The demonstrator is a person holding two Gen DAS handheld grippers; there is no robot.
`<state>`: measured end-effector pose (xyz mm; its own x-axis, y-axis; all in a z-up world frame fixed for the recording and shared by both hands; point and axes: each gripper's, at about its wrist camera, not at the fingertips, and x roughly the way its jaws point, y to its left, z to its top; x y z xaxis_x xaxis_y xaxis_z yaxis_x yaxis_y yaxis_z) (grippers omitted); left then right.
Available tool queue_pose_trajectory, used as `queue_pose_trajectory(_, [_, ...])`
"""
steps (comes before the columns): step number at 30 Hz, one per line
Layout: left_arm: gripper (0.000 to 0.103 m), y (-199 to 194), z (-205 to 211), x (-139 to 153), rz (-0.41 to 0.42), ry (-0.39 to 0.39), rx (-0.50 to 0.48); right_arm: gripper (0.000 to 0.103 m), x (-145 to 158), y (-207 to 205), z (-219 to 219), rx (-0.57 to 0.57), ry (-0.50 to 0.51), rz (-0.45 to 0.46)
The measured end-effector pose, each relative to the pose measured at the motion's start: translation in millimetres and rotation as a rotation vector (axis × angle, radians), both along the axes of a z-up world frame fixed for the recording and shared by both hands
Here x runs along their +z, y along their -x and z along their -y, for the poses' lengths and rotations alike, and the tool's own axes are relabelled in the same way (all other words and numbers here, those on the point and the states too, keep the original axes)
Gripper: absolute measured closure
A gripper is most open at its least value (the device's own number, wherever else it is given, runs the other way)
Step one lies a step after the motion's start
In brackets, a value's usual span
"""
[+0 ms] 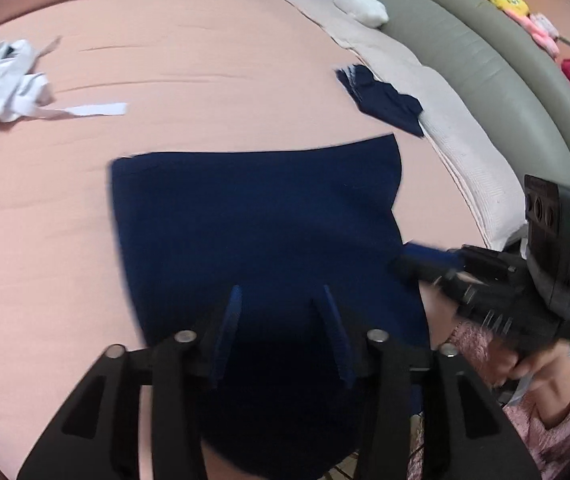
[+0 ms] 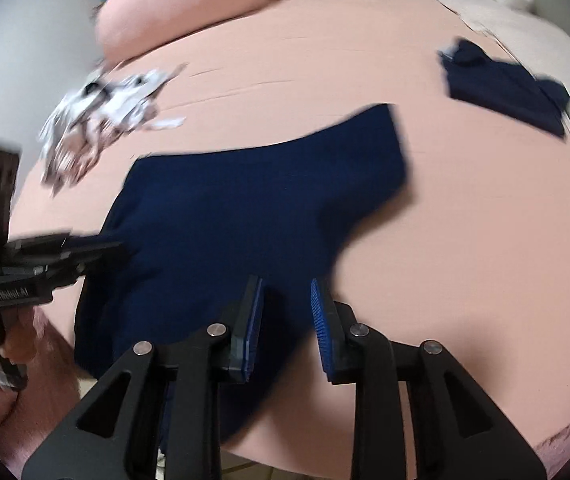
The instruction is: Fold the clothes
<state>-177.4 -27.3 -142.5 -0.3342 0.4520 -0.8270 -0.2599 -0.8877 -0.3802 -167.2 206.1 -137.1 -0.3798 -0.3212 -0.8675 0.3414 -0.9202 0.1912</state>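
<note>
A dark navy garment (image 1: 257,216) lies spread on the pink bed sheet (image 1: 205,60), its near part hanging over the bed's front edge. It also shows in the right wrist view (image 2: 253,208). My left gripper (image 1: 281,292) is open, its blue-padded fingers hovering over the garment's near middle. My right gripper (image 2: 287,286) is open over the garment's near right edge. In the left wrist view the right gripper (image 1: 413,258) points at the garment's right edge. In the right wrist view the left gripper (image 2: 113,246) sits at the garment's left edge.
A second folded navy garment (image 1: 381,100) lies at the far right by a beige blanket (image 1: 425,92). A crumpled white garment (image 1: 5,80) lies at the far left. A grey padded headboard (image 1: 485,64) carries plush toys. A pink pillow (image 2: 181,4) is at the back.
</note>
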Motion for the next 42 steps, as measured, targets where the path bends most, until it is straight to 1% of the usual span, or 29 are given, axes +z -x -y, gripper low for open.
queue_pose_trajectory(2, [0.056,8.5,1.9,-5.8,0.028,0.018,0.009,0.076,-9.0,5.1,6.9,-0.004,-0.049,0.042])
queue_pose_trajectory(3, [0.056,13.8,5.2,-3.6,0.026,-0.011,0.019,0.076,-8.2,9.9,5.1,-0.027,-0.032,0.066])
queue_pose_trajectory(5, [0.056,21.8,12.3,4.1,0.005,-0.043,0.051,0.076,4.6,20.6,4.7,-0.047,0.018,0.044])
queue_pose_trajectory(7, [0.056,26.8,22.6,4.2,0.013,-0.044,0.070,0.075,17.6,30.9,7.5,-0.052,0.050,0.002])
queue_pose_trajectory(8, [0.056,28.5,25.5,0.4,0.026,-0.016,0.075,0.074,17.7,37.1,10.4,-0.046,0.043,-0.001])
queue_pose_trajectory(9, [0.056,30.0,27.4,-4.6,0.042,0.022,0.079,0.074,8.6,44.5,15.5,-0.034,0.003,0.019])
queue_pose_trajectory(10, [0.059,31.5,29.3,-9.7,0.059,0.060,0.083,0.076,-2.6,50.4,17.0,-0.034,-0.044,0.041])
queue_pose_trajectory(11, [0.064,30.3,35.5,-9.8,0.060,0.053,0.091,0.082,-12.9,54.9,14.6,-0.043,-0.086,0.060])
queue_pose_trajectory(12, [0.064,28.0,43.5,-7.9,0.054,0.027,0.100,0.086,-17.6,57.4,7.9,-0.054,-0.082,0.068])
queue_pose_trajectory(13, [0.063,26.2,51.8,-3.7,0.038,0.010,0.119,0.086,-15.3,58.5,-4.2,-0.080,-0.041,0.070])
queue_pose_trajectory(14, [0.063,24.6,60.0,1.4,0.018,-0.003,0.142,0.083,-12.1,59.8,-14.1,-0.116,-0.030,0.070])
queue_pose_trajectory(15, [0.063,23.2,67.9,6.7,-0.009,-0.024,0.159,0.080,-7.9,61.8,-20.7,-0.146,-0.030,0.052])
queue_pose_trajectory(16, [0.063,24.9,72.7,10.7,-0.028,-0.059,0.168,0.080,-2.1,65.0,-27.0,-0.174,-0.020,0.024])
queue_pose_trajectory(18, [0.062,32.3,73.6,13.4,-0.036,-0.091,0.181,0.080,6.0,73.5,-31.5,-0.192,0.045,-0.008])
queue_pose_trajectory(20, [0.062,41.7,70.2,7.6,-0.024,-0.070,0.180,0.077,8.3,86.0,-24.1,-0.187,0.087,-0.025])
queue_pose_trajectory(22, [0.062,55.4,64.1,-2.1,-0.005,-0.030,0.180,0.076,7.3,95.2,-37.6,-0.179,0.050,-0.020])
queue_pose_trajectory(24, [0.062,69.7,63.5,-12.0,0.024,0.017,0.203,0.080,-4.9,97.4,-60.4,-0.211,-0.001,0.018])
queue_pose_trajectory(25, [0.062,70.1,72.1,-12.5,0.038,0.022,0.229,0.083,-8.4,101.9,-68.2,-0.245,0.009,0.046])
queue_pose_trajectory(26, [0.062,60.2,75.0,-7.9,0.030,-0.008,0.236,0.084,-7.9,103.3,-76.0,-0.273,0.038,0.063])
queue_pose_trajectory(27, [0.062,46.1,75.7,-1.2,0.014,-0.051,0.234,0.079,0.4,98.7,-82.2,-0.279,0.083,0.058])
queue_pose_trajectory(28, [0.060,32.0,76.4,5.5,-0.003,-0.095,0.232,0.077,12.2,91.6,-86.6,-0.271,0.126,0.044])
queue_pose_trajectory(30, [0.056,3.9,77.9,19.0,-0.037,-0.182,0.228,0.063,29.4,67.8,-82.3,-0.215,0.156,0.016])
queue_pose_trajectory(32, [0.056,-10.5,52.5,6.3,-0.016,-0.179,0.203,0.061,32.5,33.7,-66.2,-0.171,0.147,0.008])
queue_pose_trajectory(33, [0.056,-16.4,37.6,-2.3,-0.001,-0.170,0.188,0.061,27.5,20.1,-58.5,-0.151,0.136,0.017])
queue_pose_trajectory(35, [0.056,-20.4,28.2,-21.8,0.050,-0.154,0.191,0.062,5.0,-0.2,-43.6,-0.115,0.102,0.057])
queue_pose_trajectory(38, [0.056,-28.6,35.1,-31.8,0.067,-0.219,0.248,0.063,-0.8,-20.0,-29.3,-0.069,-0.007,0.028])
queue_pose_trajectory(39, [0.056,-32.0,39.2,-28.2,0.062,-0.230,0.259,0.062,-0.9,-26.0,-25.0,-0.054,-0.048,0.013])
queue_pose_trajectory(40, [0.056,-35.7,43.9,-22.1,0.054,-0.236,0.267,0.062,3.9,-32.7,-24.3,-0.046,-0.049,-0.006])
queue_pose_trajectory(42, [0.056,-43.0,53.2,-9.9,0.038,-0.247,0.283,0.062,13.2,-43.9,-29.9,-0.068,0.006,-0.013])
